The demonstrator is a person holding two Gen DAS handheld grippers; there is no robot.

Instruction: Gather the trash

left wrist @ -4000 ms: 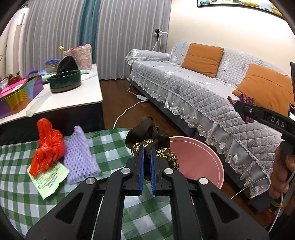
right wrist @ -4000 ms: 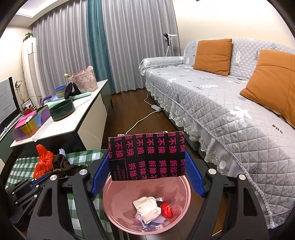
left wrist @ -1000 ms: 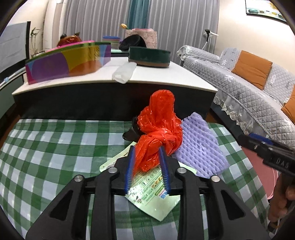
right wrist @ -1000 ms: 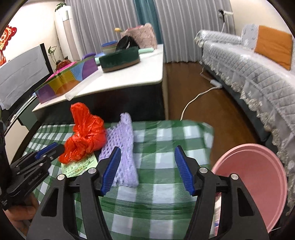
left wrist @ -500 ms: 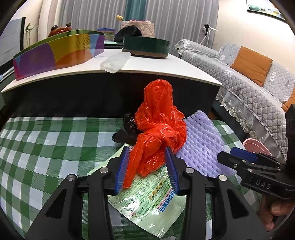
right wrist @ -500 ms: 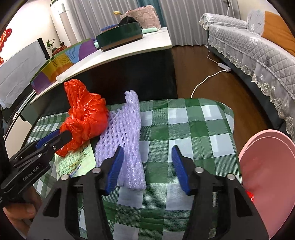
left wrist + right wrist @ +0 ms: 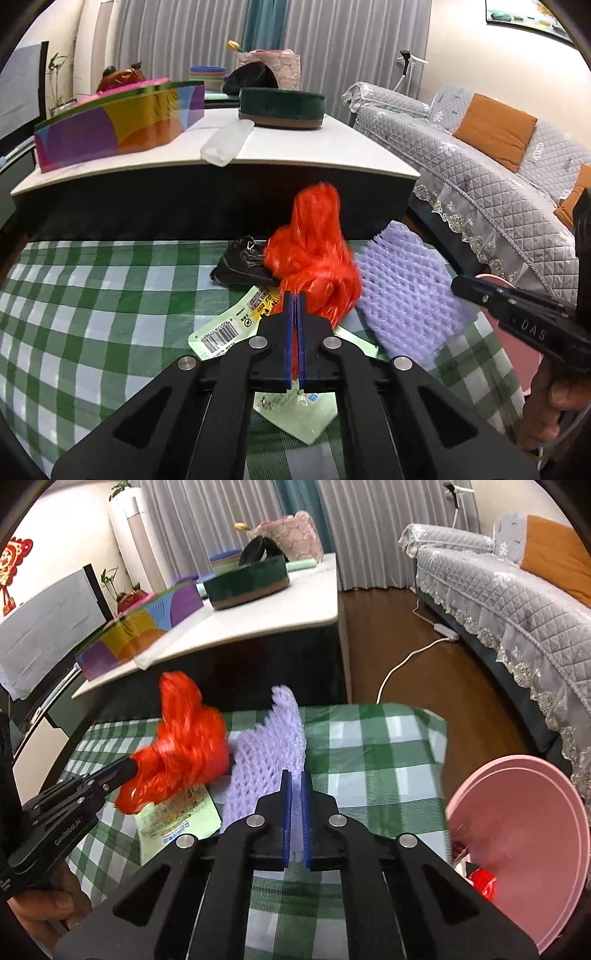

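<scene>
Orange plastic bag [image 7: 314, 258] and purple foam net [image 7: 273, 753], loose moments ago, are now clamped by left gripper [image 7: 295, 332] and right gripper [image 7: 294, 812], ready for the pink bin [image 7: 517, 834].

On the bench [image 7: 92, 314], a crumpled bag [image 7: 314, 258] is set left of a foam net [image 7: 406, 295], over a flat packet [image 7: 229, 332]. A bin [image 7: 517, 830] stands past the bench's right edge. A sofa [image 7: 517, 590] is placed further right.
</scene>
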